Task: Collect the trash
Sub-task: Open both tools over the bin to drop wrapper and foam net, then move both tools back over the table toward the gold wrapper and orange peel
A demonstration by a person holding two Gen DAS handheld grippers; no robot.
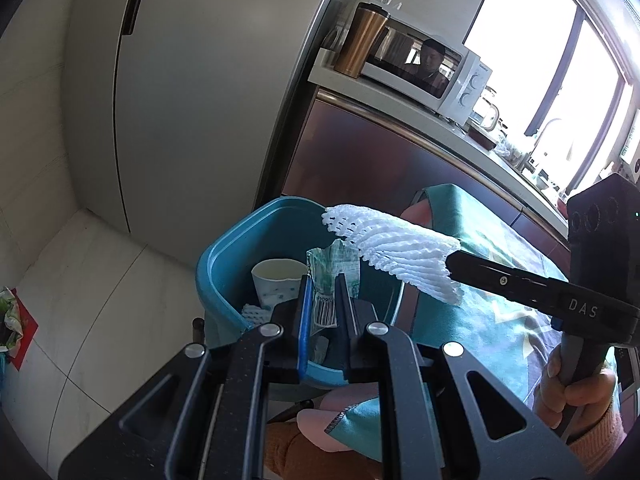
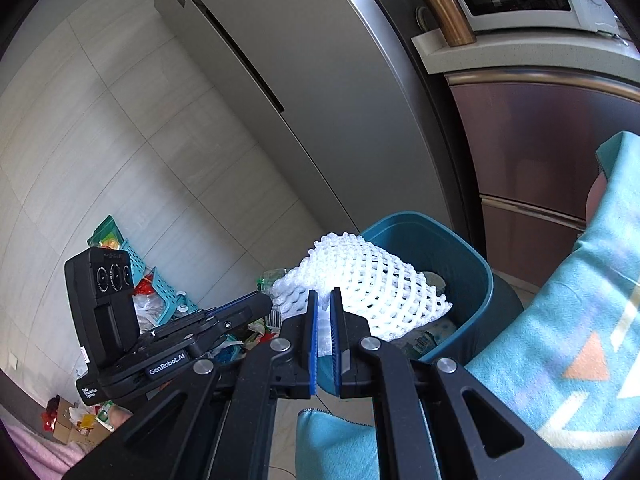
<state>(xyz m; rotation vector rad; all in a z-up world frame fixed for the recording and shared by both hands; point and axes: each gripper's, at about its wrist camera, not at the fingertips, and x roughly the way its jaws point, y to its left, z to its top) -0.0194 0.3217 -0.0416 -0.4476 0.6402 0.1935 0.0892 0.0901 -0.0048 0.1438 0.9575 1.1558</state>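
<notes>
Item, two pieces held over the blue bin (image 1: 224,264): left claw (image 1: 322,280) clamped on a green wrapper (image 1: 334,268), right claw (image 2: 325,300) clamped on white foam netting (image 2: 360,280) overhanging the 1 o'clock rim; risk: light netting drifting outside on release.

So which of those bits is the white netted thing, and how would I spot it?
Start at the tall grey fridge, then drop to the teal plastic bin standing beside it. Just over the bin's rim hangs the white foam mesh sleeve, pinched by the right gripper. Unlike the green-printed crumpled wrapper in the left gripper or the paper cup inside the bin, it is puffy, pure white, with diamond-shaped holes.
</notes>
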